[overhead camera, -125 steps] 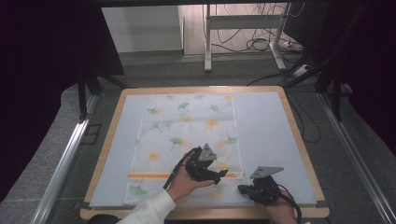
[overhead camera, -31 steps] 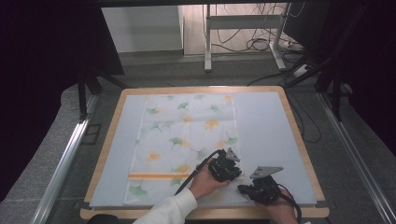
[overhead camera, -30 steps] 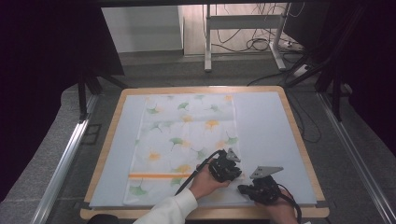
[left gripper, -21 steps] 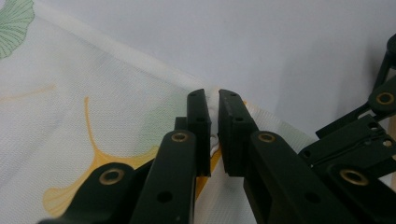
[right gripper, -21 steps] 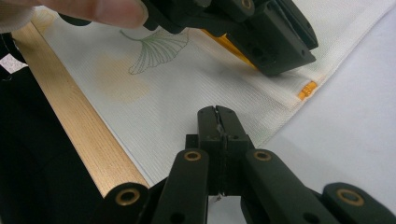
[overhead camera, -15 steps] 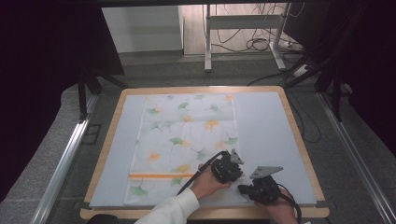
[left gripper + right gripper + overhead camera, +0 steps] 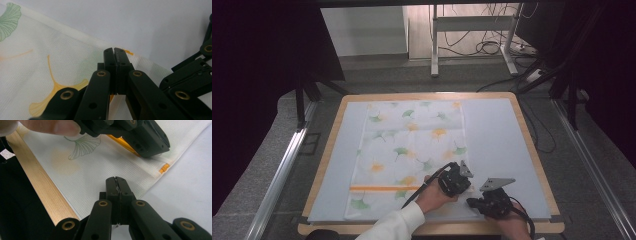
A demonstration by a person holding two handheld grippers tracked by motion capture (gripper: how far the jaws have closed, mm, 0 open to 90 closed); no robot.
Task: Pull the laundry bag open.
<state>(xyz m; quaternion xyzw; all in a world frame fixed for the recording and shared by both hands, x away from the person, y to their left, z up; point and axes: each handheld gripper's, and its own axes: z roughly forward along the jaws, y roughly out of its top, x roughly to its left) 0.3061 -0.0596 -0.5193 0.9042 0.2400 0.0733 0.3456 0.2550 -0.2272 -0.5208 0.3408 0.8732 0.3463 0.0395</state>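
Cloth (image 7: 409,150) flat on seemingly pale-blue table (image 7: 502,135)

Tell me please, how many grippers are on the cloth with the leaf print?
2. The left gripper sits near the cloth's right edge, jaws together. The right gripper sits at its near right corner, jaws together too.

both tongs, left (image 7: 460,176) and right (image 7: 475,202), jaws pressed together, side by side, low and near the body

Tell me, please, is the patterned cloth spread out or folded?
Spread out: the cloth lies flat on the table, no fold visible.
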